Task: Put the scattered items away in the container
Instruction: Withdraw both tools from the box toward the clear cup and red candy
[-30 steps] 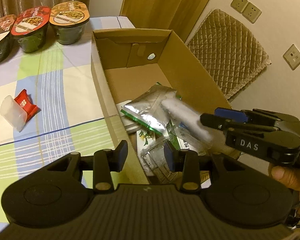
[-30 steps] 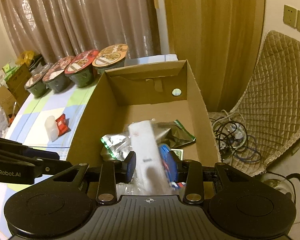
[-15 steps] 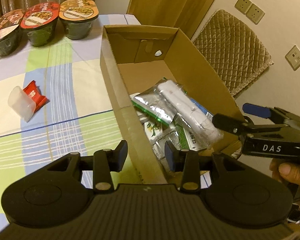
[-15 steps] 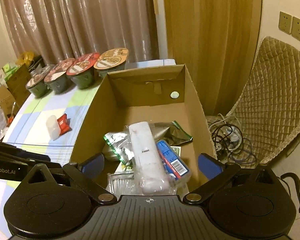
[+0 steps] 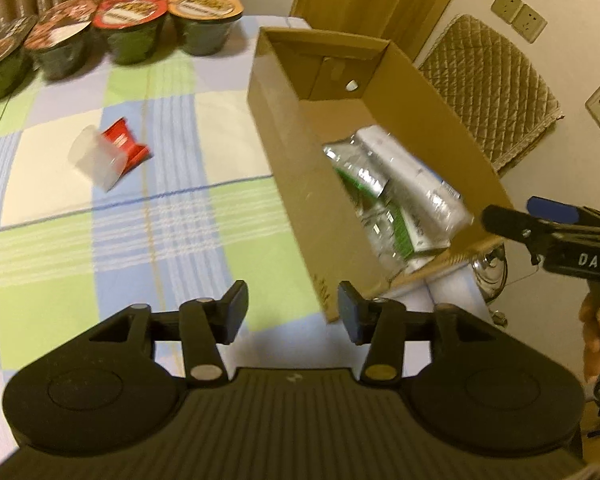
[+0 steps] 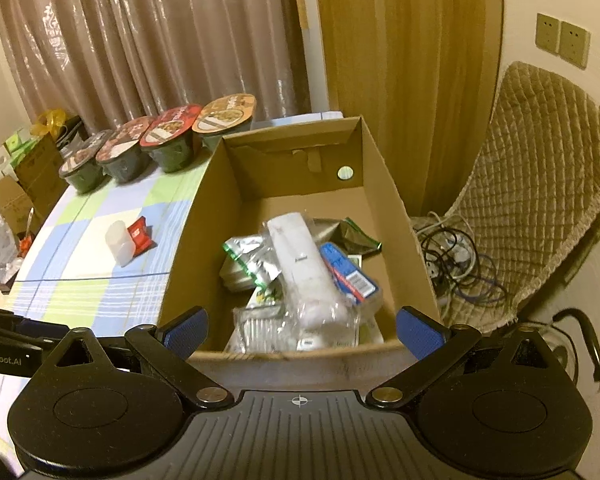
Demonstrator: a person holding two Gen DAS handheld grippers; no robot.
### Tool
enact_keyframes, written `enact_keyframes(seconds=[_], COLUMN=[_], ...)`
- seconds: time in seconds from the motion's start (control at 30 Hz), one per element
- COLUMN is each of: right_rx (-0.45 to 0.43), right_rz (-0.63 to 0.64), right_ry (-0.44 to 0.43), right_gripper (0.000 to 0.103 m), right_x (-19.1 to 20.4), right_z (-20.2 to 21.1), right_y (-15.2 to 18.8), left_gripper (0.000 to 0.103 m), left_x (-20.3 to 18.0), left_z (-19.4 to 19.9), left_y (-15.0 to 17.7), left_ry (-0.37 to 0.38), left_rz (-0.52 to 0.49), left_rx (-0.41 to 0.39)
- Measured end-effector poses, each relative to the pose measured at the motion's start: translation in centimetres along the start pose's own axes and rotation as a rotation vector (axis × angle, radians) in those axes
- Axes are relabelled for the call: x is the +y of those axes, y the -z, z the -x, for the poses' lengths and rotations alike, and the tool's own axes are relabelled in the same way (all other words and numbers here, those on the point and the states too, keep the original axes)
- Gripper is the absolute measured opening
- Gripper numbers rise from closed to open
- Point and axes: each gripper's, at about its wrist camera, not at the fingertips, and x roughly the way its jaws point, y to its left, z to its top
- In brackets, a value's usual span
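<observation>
Red packet (image 5: pixel 123 147) and clear plastic piece (image 5: pixel 93 158) lie touching each other on the checked table (image 5: pixel 100 240), at about ten o'clock from the left hand-held gripper (image 5: pixel 291 313) and well apart from the cardboard box (image 5: pixel 288 168). In the right wrist view the same pair sits at nine o'clock of the box: red packet (image 6: pixel 141 235), clear piece (image 6: pixel 119 242).

Handling, as a judgement:
- Red packet looks like a small foil or film sachet: light, thin, soft, likely slick. It lies flat, so best taken by a raised crimped end rather than across the face.
- Clear piece looks like a small moulded plastic tub or cap: light, fairly stiff, smooth, may squirt out of the pads or skid on the cloth. Pinch across its narrower width, gently.
- The two overlap at one edge; lifting one may drag the other.

Box contents: silver-green pouches (image 6: pixel 249 261), a long white wrapped roll (image 6: pixel 305 268), a blue-labelled pack (image 6: pixel 349 276), all loose at the near end.

Left hand-held gripper: jaws opening, partly spread, nothing between them; it hangs over the table by the box's near corner.
Right hand-held gripper (image 6: pixel 300 330): jaws spread full wide, nothing held, over the near wall of the box.

Four lidded noodle bowls (image 5: pixel 132 24) stand in a row at twelve o'clock, far edge of the table.
</observation>
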Motion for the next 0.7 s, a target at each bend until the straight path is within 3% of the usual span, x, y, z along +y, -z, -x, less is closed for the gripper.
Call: enact_keyframes(seconds=[0.1, 0.17, 0.27, 0.43, 0.7], right_rx=[0.010, 0.017, 0.026, 0.037, 0.038], right_rz=[0.007, 0.019, 0.020, 0.046, 0.102], right_ry=[-0.003, -0.007, -0.022, -0.050, -0.079], right_gripper=[0.103, 0.103, 0.103, 0.103, 0.103], right_x=[0.7, 1.4, 2.4, 4.4, 7.6], right_z=[0.9, 1.4, 2.1, 2.9, 3.9], right_y=[0.6, 1.0, 1.7, 2.6, 3.0], left_gripper=[0.067, 0.088, 0.096, 0.101, 0.101], left_x=[0.4, 0.7, 0.9, 1.7, 4.5], left_z=[0.7, 1.3, 2.2, 3.6, 5.9], left_y=[1.1, 1.8, 2.7, 4.6, 7.3], left_ry=[-0.011, -0.015, -0.028, -0.040, -0.066], left_rz=[0.013, 0.020, 0.020, 0.031, 0.086], left_rx=[-0.010, -0.027, -0.044, -0.057, -0.047])
